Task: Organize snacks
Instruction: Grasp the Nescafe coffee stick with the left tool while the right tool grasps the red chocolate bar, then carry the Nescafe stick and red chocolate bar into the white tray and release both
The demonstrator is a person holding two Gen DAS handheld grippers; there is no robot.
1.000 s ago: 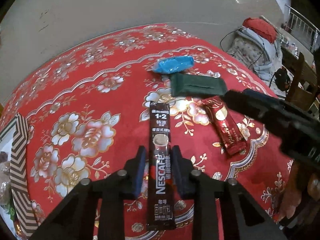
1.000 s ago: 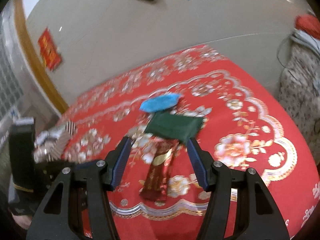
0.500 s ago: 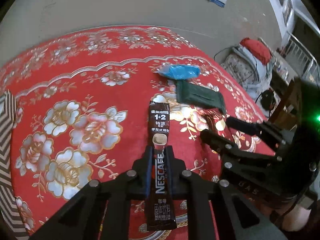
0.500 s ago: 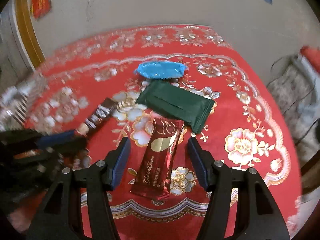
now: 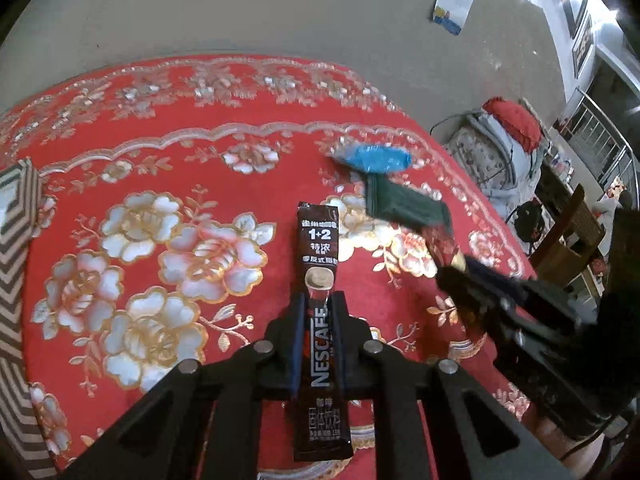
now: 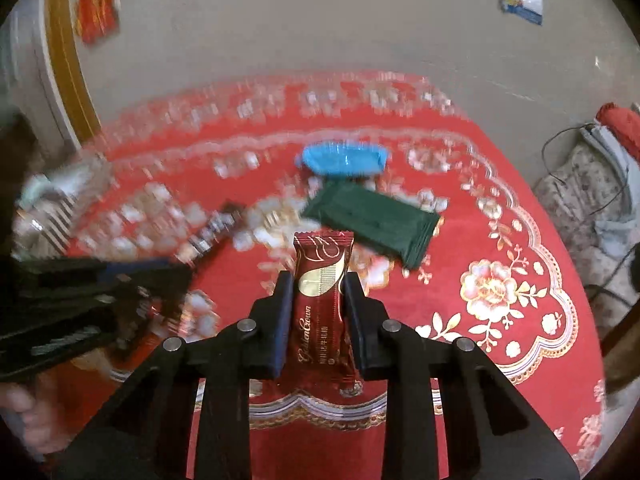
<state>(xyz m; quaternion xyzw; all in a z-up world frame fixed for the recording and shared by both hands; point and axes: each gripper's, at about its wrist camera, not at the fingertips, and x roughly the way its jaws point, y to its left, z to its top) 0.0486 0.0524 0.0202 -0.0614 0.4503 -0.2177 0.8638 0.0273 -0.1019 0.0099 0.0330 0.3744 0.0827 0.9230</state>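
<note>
On a red flowered tablecloth (image 5: 168, 152) lie several snack packets. My left gripper (image 5: 319, 300) is shut on a long dark Nescafe coffee stick (image 5: 320, 264), its pads pinching the stick's middle. My right gripper (image 6: 319, 280) is shut on a dark red Golden Crown packet (image 6: 320, 280), pads pressed on both long edges. A blue packet (image 6: 342, 158) and a dark green packet (image 6: 372, 224) lie beyond it. In the left wrist view the blue packet (image 5: 376, 158) and green packet (image 5: 408, 202) sit at right, with the right gripper (image 5: 452, 272) entering from the right.
A black-and-white zigzag box (image 5: 16, 240) stands at the table's left edge. Past the table's right edge are a wooden chair (image 5: 572, 236), a heap of bedding (image 5: 492, 152) and cables on the floor. A person's hand (image 6: 24, 412) shows at lower left.
The left jaws closed on the coffee stick early on and stayed shut. The right jaws stood wide around the red packet and have now clamped onto it. Both hands shifted sideways.
</note>
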